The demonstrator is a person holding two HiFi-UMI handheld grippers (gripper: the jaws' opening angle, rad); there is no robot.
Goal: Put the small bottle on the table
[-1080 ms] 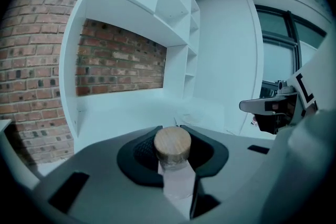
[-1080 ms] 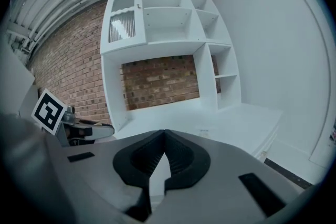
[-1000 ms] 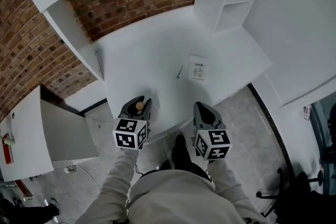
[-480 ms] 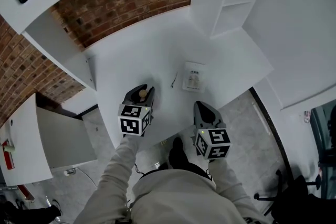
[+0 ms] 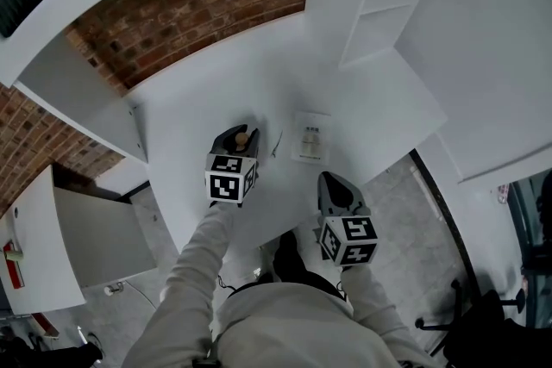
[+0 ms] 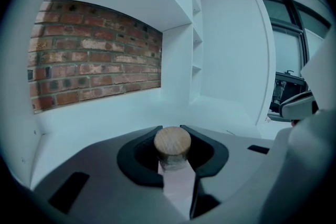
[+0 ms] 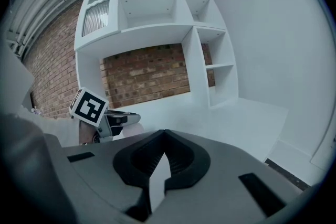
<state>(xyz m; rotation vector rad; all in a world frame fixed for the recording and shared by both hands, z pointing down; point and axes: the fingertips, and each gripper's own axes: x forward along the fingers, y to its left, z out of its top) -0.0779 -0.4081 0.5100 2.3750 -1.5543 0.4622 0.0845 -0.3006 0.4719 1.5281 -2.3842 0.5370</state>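
Well, the fingers of my left gripper (image 5: pixel 241 132) were clamped at a middling width on the small bottle (image 5: pixel 243 136), holding it by the neck just under its cork stopper (image 6: pixel 172 141). The bottle stood upright, long axis vertical, with the cork pointing up and the body hanging down between the fingers, mostly hidden. It was over the white counter (image 5: pixel 198 90), some way in from the front edge; I could not tell whether its base touched the surface. A white card (image 5: pixel 310 138) lay on the counter just to its right, and the brick wall (image 5: pixel 190 4) stood behind.

My right gripper (image 5: pixel 331 178) hung by the counter's front edge with its fingers closed together and nothing between them.

Compared with a second earlier, my left gripper had carried the bottle from the counter's front edge further in, towards the wall and nearer the card. The grip on the bottle looked the same, and the right gripper had kept near the edge.
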